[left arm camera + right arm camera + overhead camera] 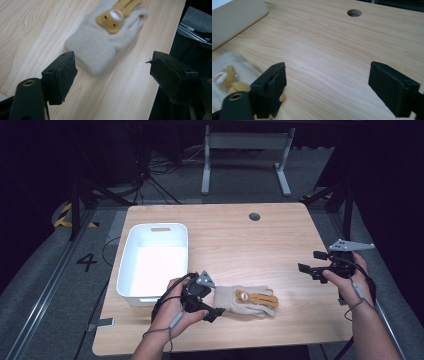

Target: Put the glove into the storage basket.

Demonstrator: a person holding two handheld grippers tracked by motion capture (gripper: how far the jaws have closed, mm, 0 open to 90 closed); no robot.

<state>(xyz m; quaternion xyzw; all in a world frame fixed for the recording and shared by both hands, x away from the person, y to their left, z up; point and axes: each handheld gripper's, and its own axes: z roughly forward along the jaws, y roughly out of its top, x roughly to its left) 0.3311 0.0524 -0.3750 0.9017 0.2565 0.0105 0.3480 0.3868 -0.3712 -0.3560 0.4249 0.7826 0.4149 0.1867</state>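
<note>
A: Lying flat at lower centre of the high view is a cream knit glove [245,301] with a yellow-brown bear patch [243,296] on its back, cuff pointing frame-left, fingers frame-right. It rests on the wooden table [240,240].

B: Left gripper?

A: Left gripper [214,311] sits just left of the glove's cuff, held by the left hand [175,312]. Jaws apart. In the left gripper view the cuff [93,53] lies ahead of the jaws and between their lines, nearer the left-hand jaw. Pads don't press on it. Whether the cuff edge brushes that jaw, hard to say from this angle.

B: Right one?

A: Right gripper [312,264] is at the right of the high view, near the table's right edge, well apart from the glove. Right hand [350,277] holds it. Jaws stand wide, only bare wood between them in the right gripper view; the glove [227,75] shows at lower left of that frame, partly behind the left-hand jaw.

B: Anything else?

A: White plastic bin [155,260] at left of the table, looks empty, near the left hand. Round cable hole [254,216] at the table's far side, also at top of the right gripper view.
</note>
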